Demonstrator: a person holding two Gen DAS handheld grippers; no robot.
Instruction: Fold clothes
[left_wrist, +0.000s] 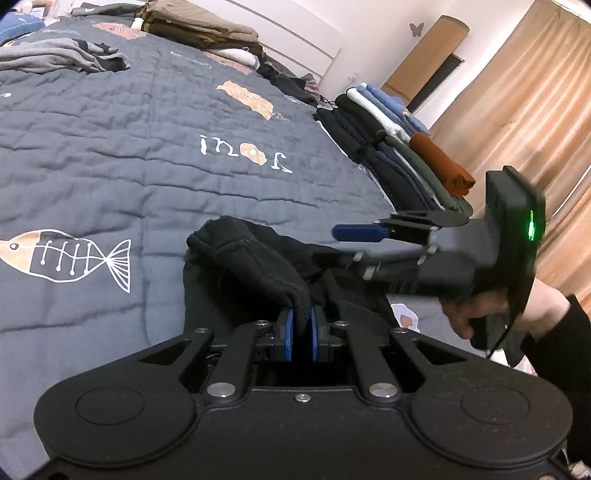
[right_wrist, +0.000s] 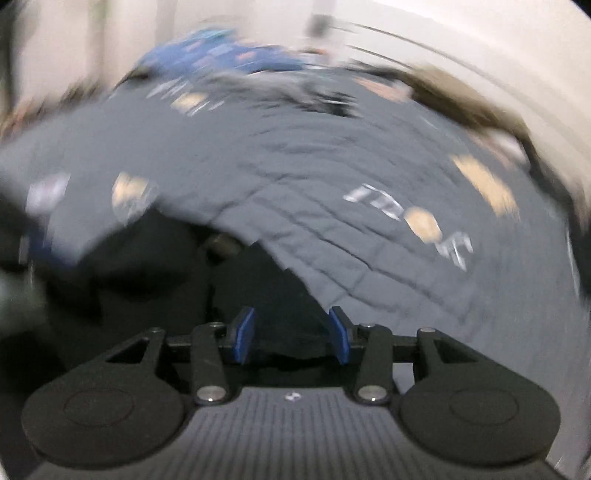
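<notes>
Black garment (left_wrist: 258, 258) lies bunched on the grey quilt (left_wrist: 110, 155) in front of my left claw (left_wrist: 302, 332). In the left wrist view, the two blue pads (left_wrist: 285, 334) of this claw are pressed together on a fold of the black cloth, so the left claw is clamped on the garment. The rest of the garment spreads flat under and beyond the fold. My right claw (left_wrist: 369, 236) enters from the right side, above the garment, with one blue pad visible; a hand (left_wrist: 480, 306) in a black sleeve (left_wrist: 565, 332) holds its handle, and a green light (left_wrist: 531, 227) shines on it. At the far edge of the quilt, a stack of folded clothes (left_wrist: 399, 147) stands in a row. A grey garment (left_wrist: 62, 57) lies crumpled at the far left, and a brown pile (left_wrist: 199, 26) is behind it.

In the right wrist view, everything is blurred. My right claw (right_wrist: 291, 338) has its blue pads (right_wrist: 243, 334) well apart, and nothing is between them. The black garment (right_wrist: 258, 288) shows as a dark mass below the claw. The quilt (right_wrist: 332, 166) fills the area beyond.
</notes>
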